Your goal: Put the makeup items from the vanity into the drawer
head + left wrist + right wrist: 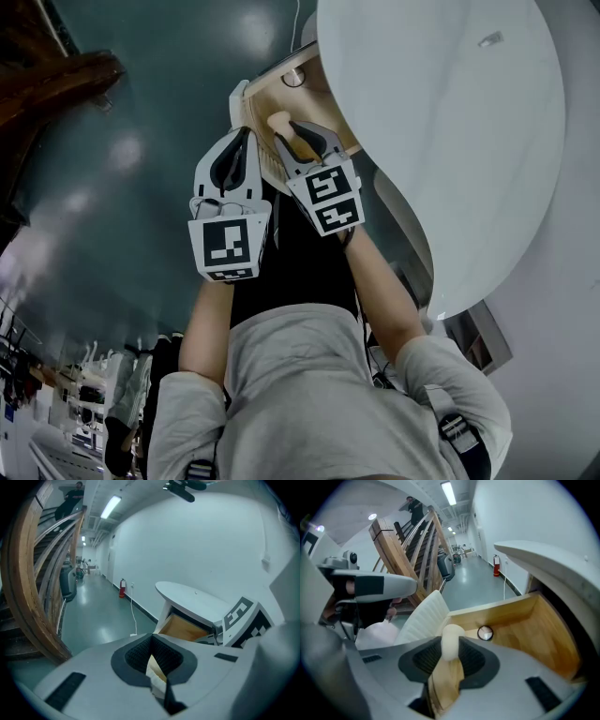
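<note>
Right claw (451, 651) grips a tan makeup tube (446, 677) between its 2 pads, and the tube's cream rounded cap pokes out past the tips. Left claw (152, 641) is closed, pads meeting at the tips with nothing held. Each claw's cube bears a black-and-white square marker; no wording can be read anywhere. Both bare forearms reach forward from pale short sleeves, and the 2 claws sit side by side, the left just beside the right at the ribbed white drawer front (424, 616). The right claw tilts down into the open wooden drawer (525, 620), which juts from under the white oval desk (441, 141). The tube hangs over the drawer's front part, near 1 small round black-rimmed item (485, 633) lying on the drawer floor.
</note>
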`<state>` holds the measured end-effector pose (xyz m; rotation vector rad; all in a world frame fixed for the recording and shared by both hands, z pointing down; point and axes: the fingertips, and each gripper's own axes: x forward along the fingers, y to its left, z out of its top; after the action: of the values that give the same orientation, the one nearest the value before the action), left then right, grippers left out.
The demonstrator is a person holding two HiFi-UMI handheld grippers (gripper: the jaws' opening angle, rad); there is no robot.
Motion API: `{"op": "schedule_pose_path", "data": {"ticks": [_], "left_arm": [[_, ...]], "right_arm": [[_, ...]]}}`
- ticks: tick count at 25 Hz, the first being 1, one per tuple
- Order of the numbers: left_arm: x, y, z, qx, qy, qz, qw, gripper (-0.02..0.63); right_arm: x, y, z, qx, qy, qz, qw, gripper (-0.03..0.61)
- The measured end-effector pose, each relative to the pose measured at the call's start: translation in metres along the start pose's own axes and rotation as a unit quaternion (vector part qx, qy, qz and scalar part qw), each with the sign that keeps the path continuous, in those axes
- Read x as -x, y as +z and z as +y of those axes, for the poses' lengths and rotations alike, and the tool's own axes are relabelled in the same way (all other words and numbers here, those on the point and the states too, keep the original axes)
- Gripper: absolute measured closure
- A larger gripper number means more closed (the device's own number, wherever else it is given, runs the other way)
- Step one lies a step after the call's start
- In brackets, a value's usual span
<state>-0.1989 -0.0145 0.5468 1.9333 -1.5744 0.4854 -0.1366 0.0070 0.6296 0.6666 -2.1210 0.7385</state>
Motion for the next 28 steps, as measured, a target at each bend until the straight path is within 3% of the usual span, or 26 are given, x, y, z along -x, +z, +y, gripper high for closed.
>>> {"op": "schedule_pose_path", "data": {"ticks": [11,28], "left_arm": [[0.001,-0.007,0.003,0.010,0.007,0.005,0.9999,0.607],[-0.001,-0.009,0.014,0.006,0.015,0.013,0.9998,0.607]], "right_arm": [[-0.010,-0.002,-0.017,0.064,-0.020,0.025,0.997,0.457],[-0.048,-0.027,-0.021,0.068,-0.010,0.082,0.994,0.449]]}}
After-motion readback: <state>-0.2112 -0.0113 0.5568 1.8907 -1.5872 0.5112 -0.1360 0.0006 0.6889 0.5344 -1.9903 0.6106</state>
